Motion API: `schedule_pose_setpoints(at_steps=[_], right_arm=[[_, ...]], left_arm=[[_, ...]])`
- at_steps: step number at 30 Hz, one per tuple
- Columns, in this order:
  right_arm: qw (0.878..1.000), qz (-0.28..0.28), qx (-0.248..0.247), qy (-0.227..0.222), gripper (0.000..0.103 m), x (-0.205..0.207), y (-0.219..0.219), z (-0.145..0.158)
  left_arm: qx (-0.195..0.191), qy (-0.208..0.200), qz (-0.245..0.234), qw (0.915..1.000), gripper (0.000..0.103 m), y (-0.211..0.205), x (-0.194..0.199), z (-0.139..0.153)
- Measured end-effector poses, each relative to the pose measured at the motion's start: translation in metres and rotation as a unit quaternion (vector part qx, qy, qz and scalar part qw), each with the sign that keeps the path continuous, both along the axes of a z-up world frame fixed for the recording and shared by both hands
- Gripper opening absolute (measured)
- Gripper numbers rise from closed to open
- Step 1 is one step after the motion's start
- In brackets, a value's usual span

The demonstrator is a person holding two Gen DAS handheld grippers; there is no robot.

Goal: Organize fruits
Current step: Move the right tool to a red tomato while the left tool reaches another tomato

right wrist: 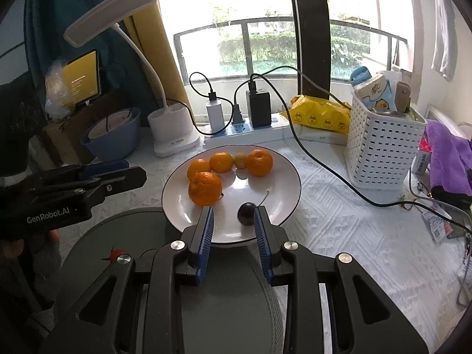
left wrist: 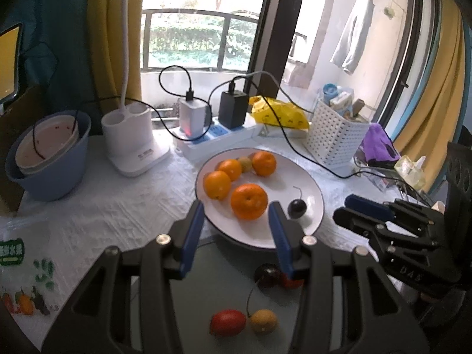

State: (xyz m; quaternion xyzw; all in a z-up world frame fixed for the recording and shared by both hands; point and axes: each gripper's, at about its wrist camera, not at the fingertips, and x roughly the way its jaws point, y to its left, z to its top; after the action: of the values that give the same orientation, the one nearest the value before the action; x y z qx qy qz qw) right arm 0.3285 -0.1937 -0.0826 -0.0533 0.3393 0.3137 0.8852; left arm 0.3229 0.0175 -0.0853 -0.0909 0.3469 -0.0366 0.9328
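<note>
Task was judged partly done. Four oranges (left wrist: 249, 200), a small yellowish fruit (right wrist: 240, 160) and a dark cherry (left wrist: 296, 209) were seen sorted onto the white plate (left wrist: 312, 197). Left on the grey tray (left wrist: 224, 277) nearer the cameras: another dark cherry (left wrist: 267, 275), a red fruit (left wrist: 227, 322), a small tan fruit (left wrist: 263, 321). Left gripper (left wrist: 236, 230) was held above the plate's near edge, fingers spread, nothing pinched. Right gripper (right wrist: 233, 227) was seen with a narrow gap, nothing between the pads, and was read as closed empty. Remaining tray fruits were still to be moved.
</note>
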Motion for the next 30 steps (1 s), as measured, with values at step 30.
schedule_pose_setpoints(at_steps=[30], right_arm=[[0.999,0.019,-0.022,0.031,0.030,-0.043,0.017,-0.020]], left_arm=[[-0.013,0.025,0.049,0.9984,0.047,0.032,-0.064,-0.030]])
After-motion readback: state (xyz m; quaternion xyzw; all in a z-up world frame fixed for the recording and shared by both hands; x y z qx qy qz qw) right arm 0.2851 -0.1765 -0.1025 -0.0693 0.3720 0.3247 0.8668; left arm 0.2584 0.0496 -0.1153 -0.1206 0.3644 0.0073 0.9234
